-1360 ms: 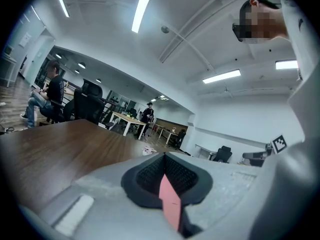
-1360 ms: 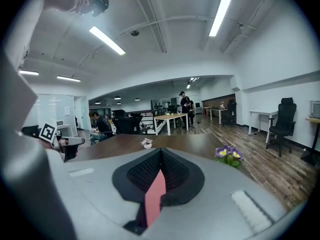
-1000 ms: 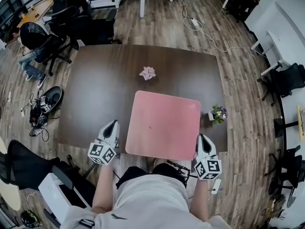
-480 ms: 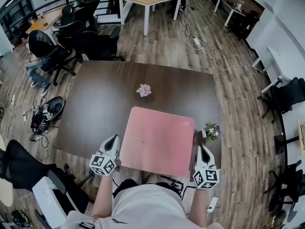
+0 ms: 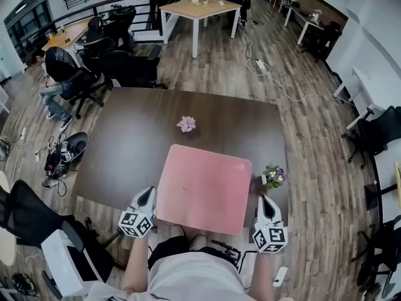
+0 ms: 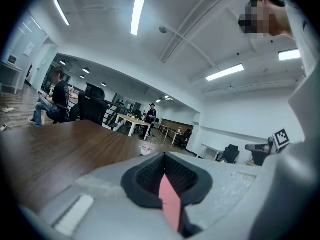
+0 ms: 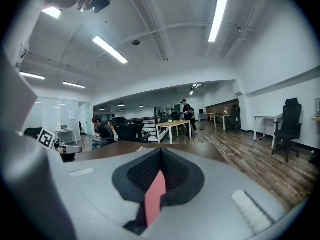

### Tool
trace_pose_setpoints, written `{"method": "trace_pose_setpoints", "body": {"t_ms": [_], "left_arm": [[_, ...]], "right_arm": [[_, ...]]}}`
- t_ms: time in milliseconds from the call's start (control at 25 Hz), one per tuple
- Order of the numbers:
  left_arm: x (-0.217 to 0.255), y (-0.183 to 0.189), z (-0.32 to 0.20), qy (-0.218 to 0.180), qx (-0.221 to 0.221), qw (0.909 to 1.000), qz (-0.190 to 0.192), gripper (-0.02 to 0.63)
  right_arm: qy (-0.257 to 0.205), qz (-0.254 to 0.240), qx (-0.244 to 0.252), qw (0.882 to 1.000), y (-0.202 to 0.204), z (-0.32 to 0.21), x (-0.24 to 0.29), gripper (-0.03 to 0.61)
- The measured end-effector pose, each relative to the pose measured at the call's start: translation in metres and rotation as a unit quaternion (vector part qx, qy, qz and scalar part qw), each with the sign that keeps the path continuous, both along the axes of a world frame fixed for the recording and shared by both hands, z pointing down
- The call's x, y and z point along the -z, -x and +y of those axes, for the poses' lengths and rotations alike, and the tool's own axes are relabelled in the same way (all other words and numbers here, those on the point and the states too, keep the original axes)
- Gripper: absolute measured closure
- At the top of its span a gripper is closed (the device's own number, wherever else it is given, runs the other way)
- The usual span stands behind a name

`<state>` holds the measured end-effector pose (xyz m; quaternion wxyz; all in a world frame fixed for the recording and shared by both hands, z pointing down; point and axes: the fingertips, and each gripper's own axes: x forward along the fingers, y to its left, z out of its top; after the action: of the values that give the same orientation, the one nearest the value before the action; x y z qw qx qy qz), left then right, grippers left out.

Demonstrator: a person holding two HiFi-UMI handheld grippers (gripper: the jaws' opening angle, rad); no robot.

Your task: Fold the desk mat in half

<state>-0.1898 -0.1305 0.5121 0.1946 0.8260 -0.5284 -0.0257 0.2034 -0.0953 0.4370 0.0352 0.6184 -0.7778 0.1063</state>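
Observation:
A pink desk mat (image 5: 203,187) lies flat on the dark brown table (image 5: 131,137), and its near edge hangs over the table's front. My left gripper (image 5: 148,197) is shut on the mat's near left corner. My right gripper (image 5: 267,203) is shut on the near right corner. In the left gripper view a thin pink strip of mat (image 6: 170,204) is pinched between the black pads of the left gripper (image 6: 164,158). The right gripper view shows the same: the mat's edge (image 7: 155,199) is clamped in the right gripper (image 7: 160,155).
A small pink flower ornament (image 5: 186,124) sits on the table beyond the mat's far edge. A little potted plant (image 5: 272,175) stands just right of the mat. Office chairs (image 5: 128,64), a seated person (image 5: 59,68) and a wooden table (image 5: 199,8) are farther off.
The head view has tilted up and shows more of the room. Both grippers keep their grip on the near corners, and the mat has come slightly nearer to me along the table.

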Motion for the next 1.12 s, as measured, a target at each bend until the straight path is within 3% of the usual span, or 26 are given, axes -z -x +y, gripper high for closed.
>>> {"method": "trace_pose_setpoints", "body": {"t_ms": [560, 1120], "left_arm": [[-0.008, -0.013, 0.009, 0.011, -0.007, 0.9997, -0.02, 0.611], [-0.027, 0.002, 0.016, 0.041, -0.007, 0.9988, -0.026, 0.607]], "right_arm": [[-0.003, -0.006, 0.001, 1.0, -0.005, 0.014, 0.001, 0.578], [0.018, -0.014, 0.003, 1.0, 0.0, 0.012, -0.012, 0.578]]}}
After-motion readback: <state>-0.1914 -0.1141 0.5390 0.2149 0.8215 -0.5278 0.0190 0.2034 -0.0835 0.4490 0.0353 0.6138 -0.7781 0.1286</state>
